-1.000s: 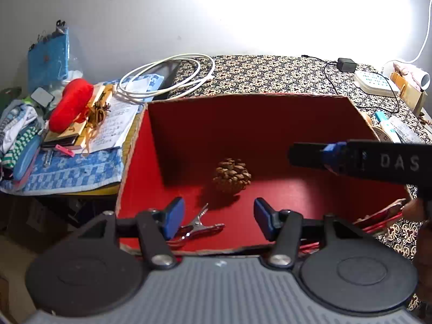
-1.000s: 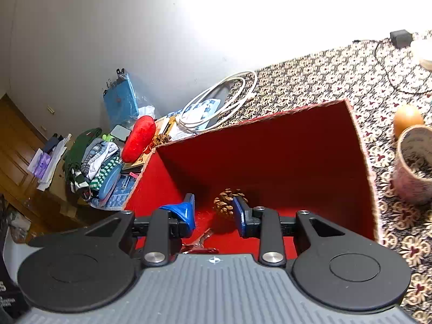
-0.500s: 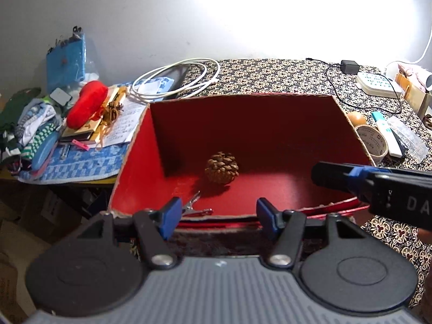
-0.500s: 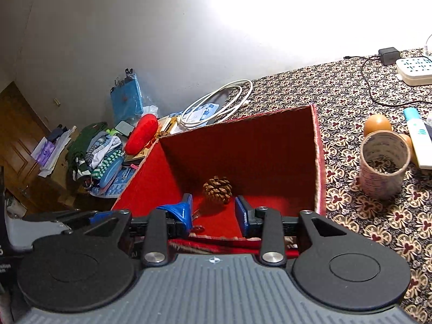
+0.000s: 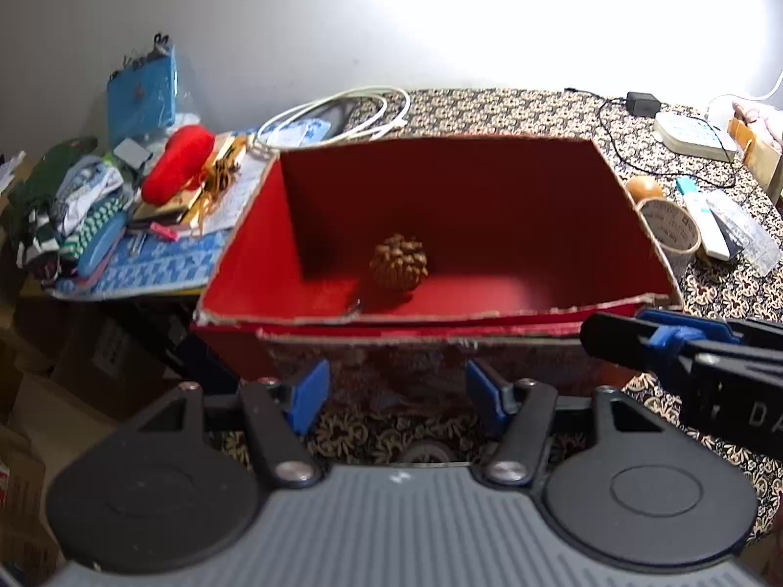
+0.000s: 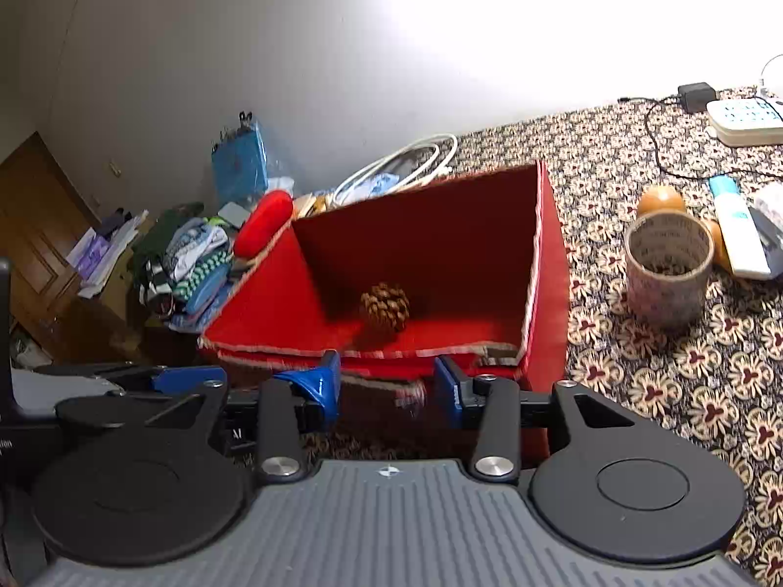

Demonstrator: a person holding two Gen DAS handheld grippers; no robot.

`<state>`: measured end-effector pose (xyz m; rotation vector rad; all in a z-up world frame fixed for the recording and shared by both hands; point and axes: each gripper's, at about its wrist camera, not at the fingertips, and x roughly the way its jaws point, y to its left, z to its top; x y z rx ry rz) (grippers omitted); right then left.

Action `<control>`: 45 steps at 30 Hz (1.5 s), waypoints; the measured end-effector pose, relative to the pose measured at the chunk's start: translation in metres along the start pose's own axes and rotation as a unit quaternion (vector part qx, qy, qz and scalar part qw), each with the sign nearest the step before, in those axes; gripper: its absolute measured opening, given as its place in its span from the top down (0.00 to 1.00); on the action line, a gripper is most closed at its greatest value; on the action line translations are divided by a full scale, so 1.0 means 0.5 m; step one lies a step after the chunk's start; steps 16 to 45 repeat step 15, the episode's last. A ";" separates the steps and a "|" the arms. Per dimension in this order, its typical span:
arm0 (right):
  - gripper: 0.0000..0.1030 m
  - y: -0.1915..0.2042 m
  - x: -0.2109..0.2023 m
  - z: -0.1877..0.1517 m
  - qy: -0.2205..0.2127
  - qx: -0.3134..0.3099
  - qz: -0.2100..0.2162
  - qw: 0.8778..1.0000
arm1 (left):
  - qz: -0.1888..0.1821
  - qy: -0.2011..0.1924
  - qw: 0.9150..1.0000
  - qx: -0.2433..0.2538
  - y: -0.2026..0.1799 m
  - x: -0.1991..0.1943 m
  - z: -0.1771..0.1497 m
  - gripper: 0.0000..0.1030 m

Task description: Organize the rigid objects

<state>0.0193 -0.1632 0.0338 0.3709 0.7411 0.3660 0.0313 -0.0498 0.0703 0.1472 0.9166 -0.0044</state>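
Observation:
A red open box (image 5: pixel 489 195) (image 6: pixel 548 254) stands on the patterned tablecloth. A brown pine cone (image 5: pixel 399 261) (image 6: pixel 385 305) lies on its floor. My left gripper (image 5: pixel 399 396) is open and empty, in front of the box's near wall. My right gripper (image 6: pixel 386 384) is open and empty, also in front of the near wall; it also shows at the right of the left wrist view (image 5: pixel 685 347). The metal clip seen earlier in the box is hidden behind the near wall.
To the right of the box stand a paper cup (image 6: pixel 668 269) (image 5: pixel 668 232), an orange egg-shaped object (image 6: pixel 660 200), a white tube (image 6: pixel 736 230) and a power strip (image 6: pixel 746 120). A white cable coil (image 5: pixel 337 112), a red pouch (image 5: pixel 178 164) and piled clothes (image 5: pixel 73 205) lie at the left.
Both grippers have pulled back out of the box towards me and now sit before its near wall. The clip has dropped out of sight. The pine cone has not moved.

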 end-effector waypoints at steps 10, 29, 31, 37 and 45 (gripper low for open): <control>0.63 -0.022 -0.004 -0.047 0.026 -0.002 -0.015 1.000 | -0.007 0.034 0.999 -0.017 -0.014 0.017 -0.045 0.37; 0.57 -0.028 -0.001 -0.062 0.040 -0.002 -0.018 0.999 | -0.023 0.053 0.998 -0.014 -0.027 0.035 -0.069 0.36; 0.57 -0.028 -0.001 -0.062 0.040 -0.002 -0.018 0.999 | -0.023 0.053 0.998 -0.014 -0.027 0.035 -0.069 0.36; 0.57 -0.028 -0.001 -0.062 0.040 -0.002 -0.018 0.999 | -0.023 0.053 0.998 -0.014 -0.027 0.035 -0.069 0.36; 0.57 -0.028 -0.001 -0.062 0.040 -0.002 -0.018 0.999 | -0.023 0.053 0.998 -0.014 -0.027 0.035 -0.069 0.36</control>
